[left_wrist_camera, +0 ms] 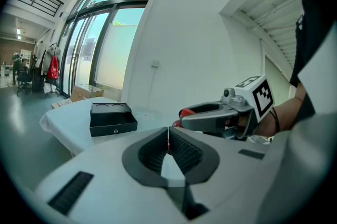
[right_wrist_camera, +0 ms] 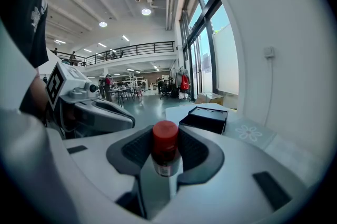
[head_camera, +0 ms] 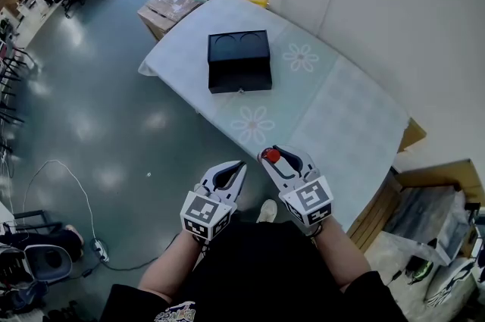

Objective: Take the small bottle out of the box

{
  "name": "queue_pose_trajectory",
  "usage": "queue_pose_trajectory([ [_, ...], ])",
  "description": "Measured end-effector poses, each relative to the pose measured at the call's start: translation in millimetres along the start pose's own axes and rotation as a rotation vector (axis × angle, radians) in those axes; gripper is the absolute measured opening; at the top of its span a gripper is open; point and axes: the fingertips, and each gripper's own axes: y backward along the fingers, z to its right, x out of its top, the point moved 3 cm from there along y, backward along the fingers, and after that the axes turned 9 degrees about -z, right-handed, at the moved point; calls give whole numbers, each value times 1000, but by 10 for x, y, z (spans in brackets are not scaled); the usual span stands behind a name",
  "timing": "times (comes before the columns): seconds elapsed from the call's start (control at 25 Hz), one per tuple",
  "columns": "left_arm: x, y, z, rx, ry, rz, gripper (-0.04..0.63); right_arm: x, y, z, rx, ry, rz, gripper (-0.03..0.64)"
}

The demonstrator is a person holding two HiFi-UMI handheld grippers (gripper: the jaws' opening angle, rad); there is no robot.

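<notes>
The right claw (head_camera: 271, 154) pinches the small bottle (right_wrist_camera: 165, 144) upright, near the person and well apart from the black box (head_camera: 239, 60) on the far bench (head_camera: 341, 123). The left claw (head_camera: 240, 164) is pressed together and empty.

Found no legible word, number or brand anywhere. Saw only black-and-white square marker patterns, without letters, on the cubes of the left tool (head_camera: 241, 164) and right tool (head_camera: 271, 155). Noted a pale label low on the small red-capped bottle (right_wrist_camera: 165, 148), print too small to read. Likewise unreadable: the yellow-and-purple print on the black shirt (head_camera: 176, 311).
</notes>
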Motion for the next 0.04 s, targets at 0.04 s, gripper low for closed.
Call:
queue_pose_trajectory([
  [0.04, 2, 2, -8, -1, 2, 0, 29, 1, -5, -3, -1, -1, 0, 163],
])
